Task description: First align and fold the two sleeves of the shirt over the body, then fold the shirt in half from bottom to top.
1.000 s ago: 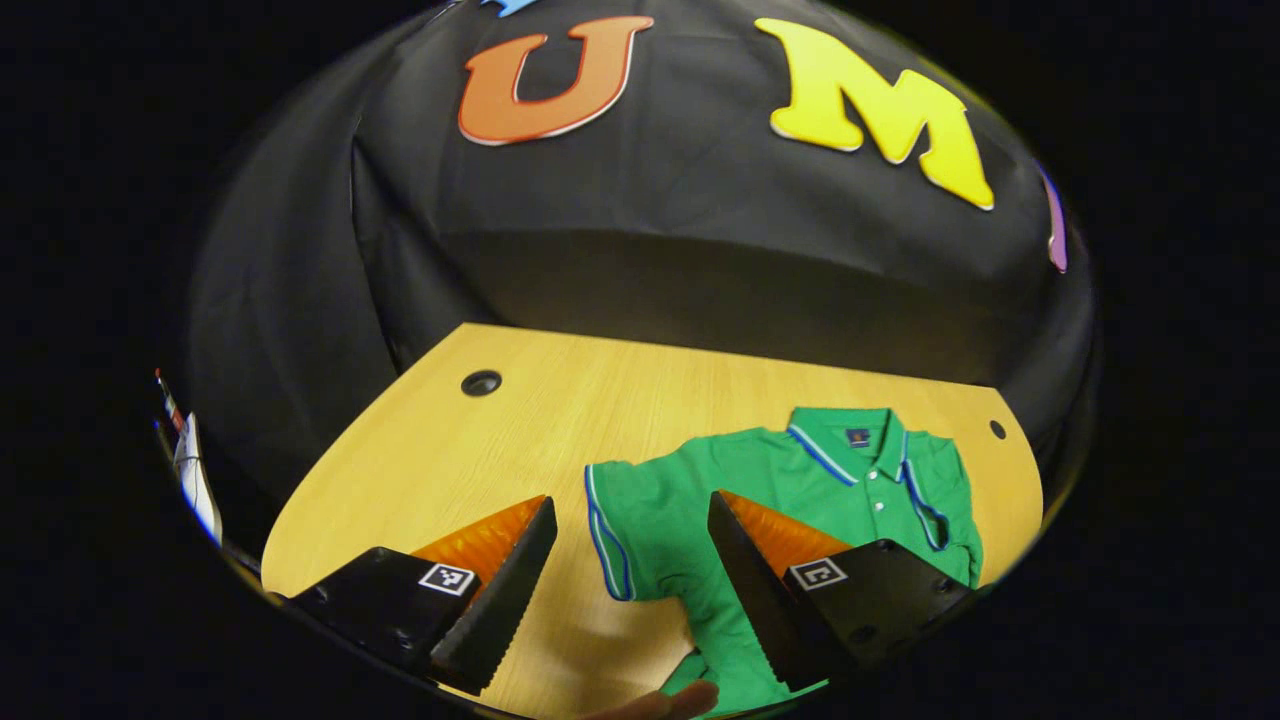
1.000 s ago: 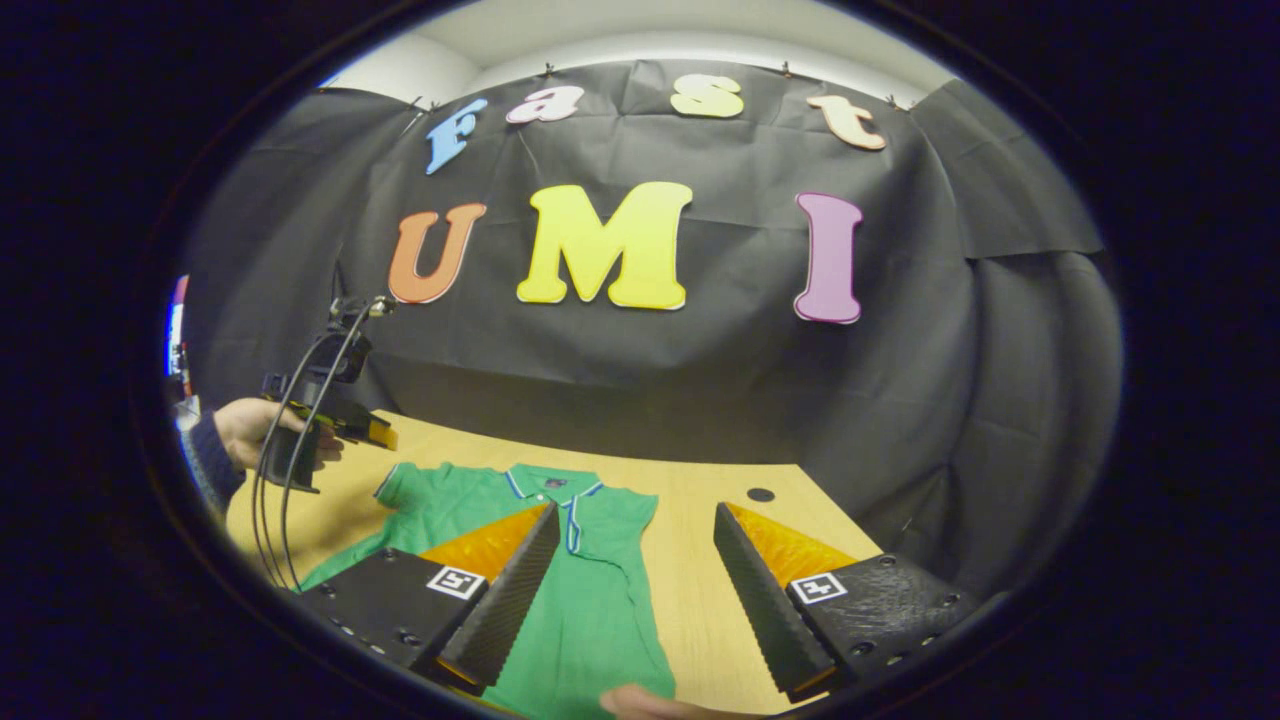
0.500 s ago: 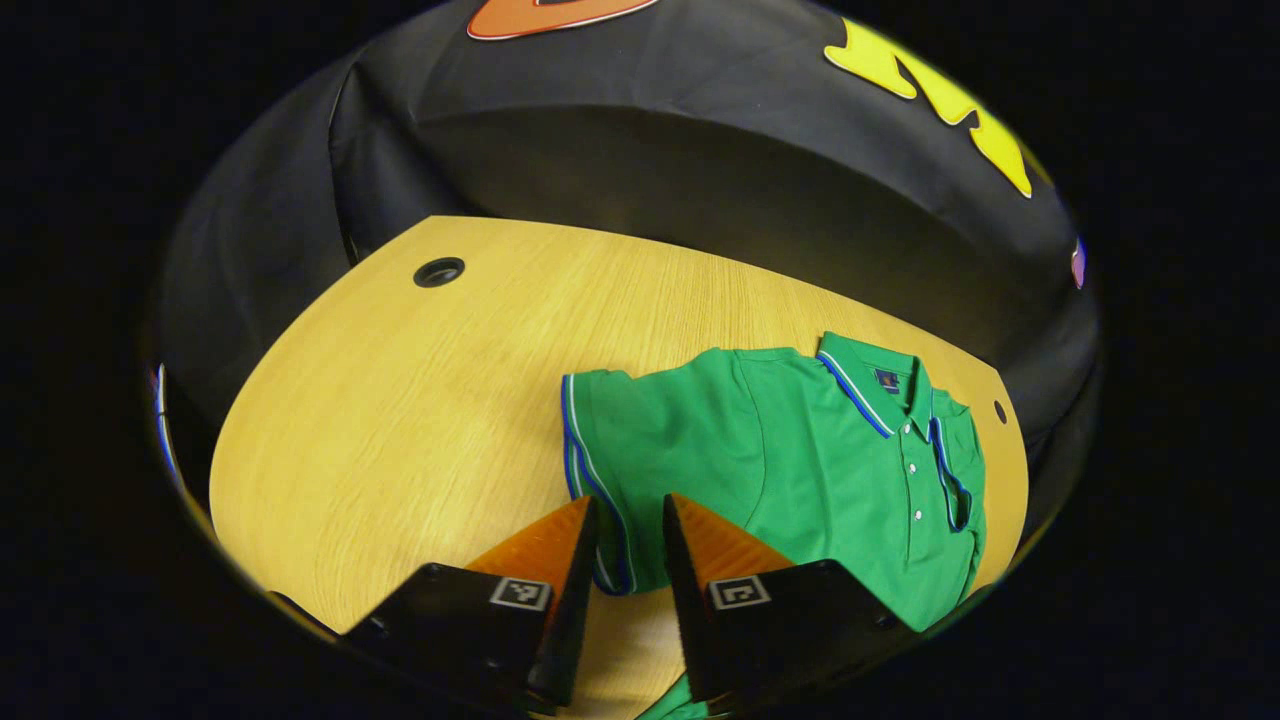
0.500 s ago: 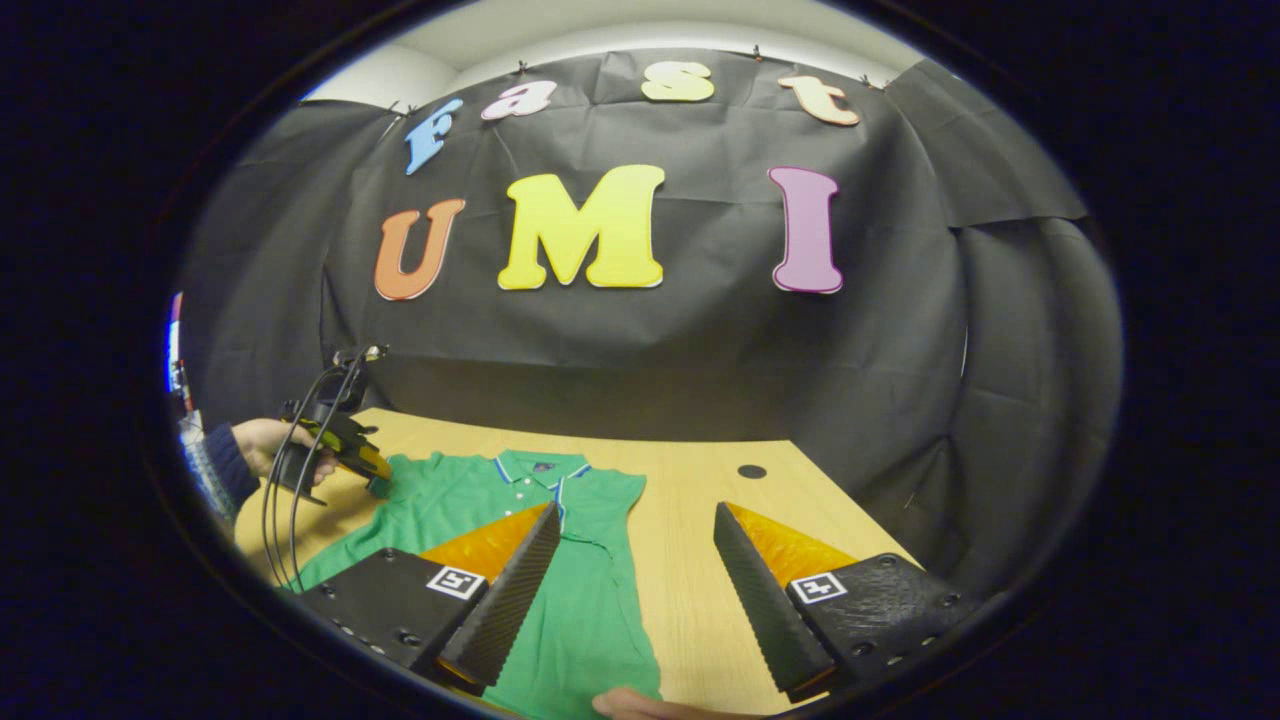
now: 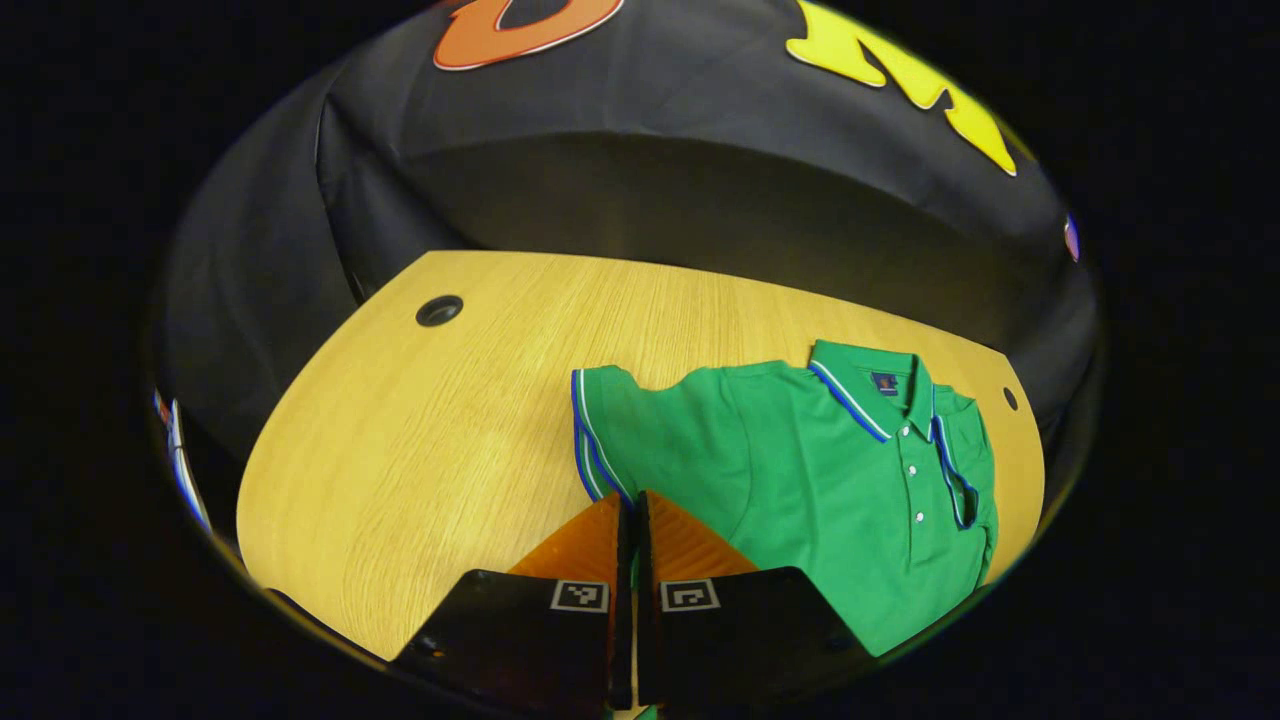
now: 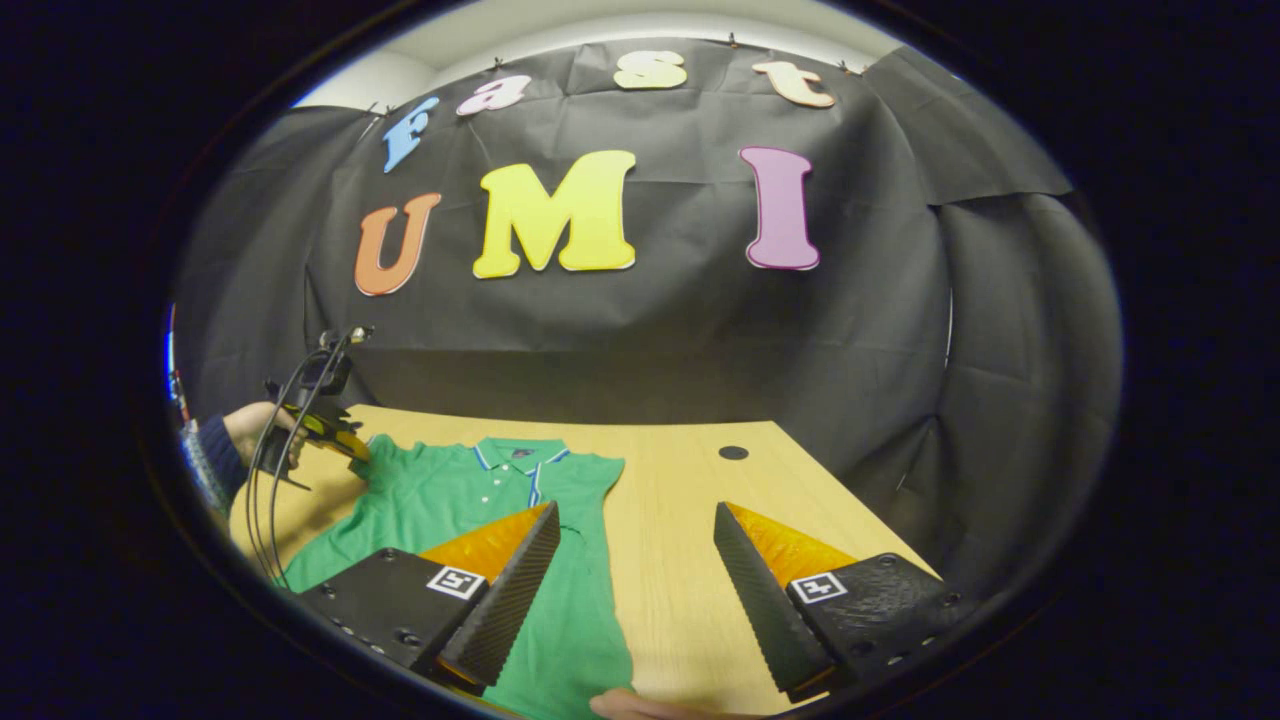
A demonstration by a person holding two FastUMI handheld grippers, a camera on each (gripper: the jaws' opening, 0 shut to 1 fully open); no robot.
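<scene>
A green polo shirt with blue-trimmed collar lies face up on the wooden table. Its near sleeve spreads toward me, and my left gripper is shut on the lower corner of that sleeve's cuff. The other sleeve lies folded over the body. In the right gripper view the shirt sits at the left, where a hand holds the left gripper against the sleeve. My right gripper hangs open above the table, beside the shirt's right edge, holding nothing.
The table has a round cable hole at the far left and a second hole past the collar. Black cloth walls stand close behind the table. Cables hang from the left gripper. A fingertip shows at the bottom edge.
My left gripper went from wide open to shut, closing on the sleeve's cuff corner as it came in lower. The right gripper stayed open, drifting a little to the right.
</scene>
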